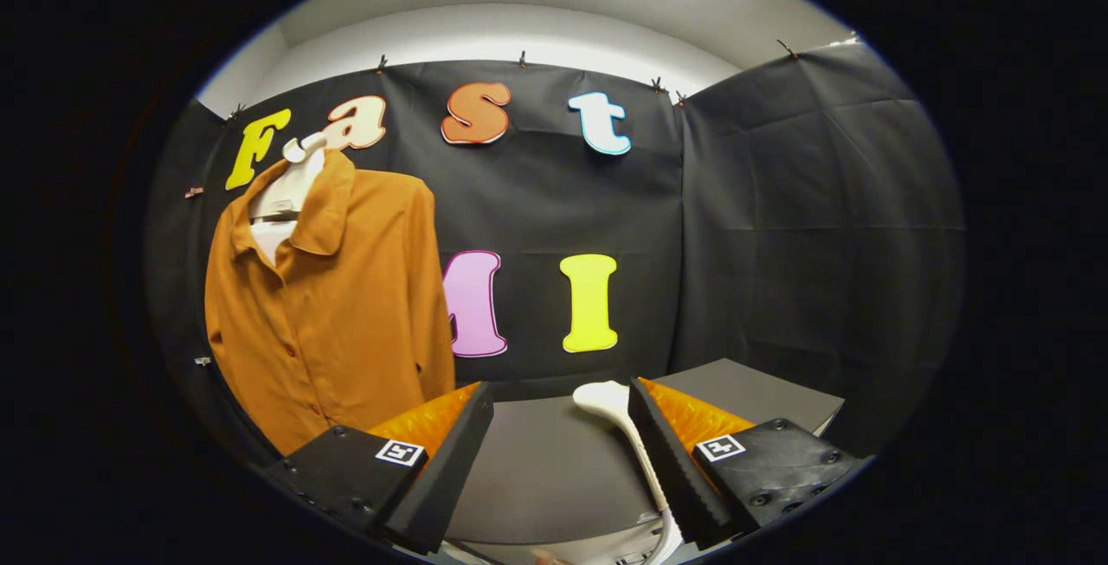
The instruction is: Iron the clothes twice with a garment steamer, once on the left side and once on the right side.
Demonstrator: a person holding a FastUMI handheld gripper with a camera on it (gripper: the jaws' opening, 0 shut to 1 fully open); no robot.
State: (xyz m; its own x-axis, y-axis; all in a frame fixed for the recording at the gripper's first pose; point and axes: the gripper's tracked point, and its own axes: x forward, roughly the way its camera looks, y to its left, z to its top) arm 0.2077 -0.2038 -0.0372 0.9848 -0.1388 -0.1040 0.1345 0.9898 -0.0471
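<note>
Where the gripper (561,452) gapes, steamer (610,405) half hidden behind one finger.

Ahead of you the shirt (333,305) hangs on a hanger (290,189) against the booth wall (779,227), up and to the left of your gripper (558,452). Your gripper's fingers stand apart over the table (545,461). Between them, close against the right finger, lies the steamer (619,418), its head pointing toward the wall and its handle running back toward you. The shirt is well apart from the steamer.
</note>
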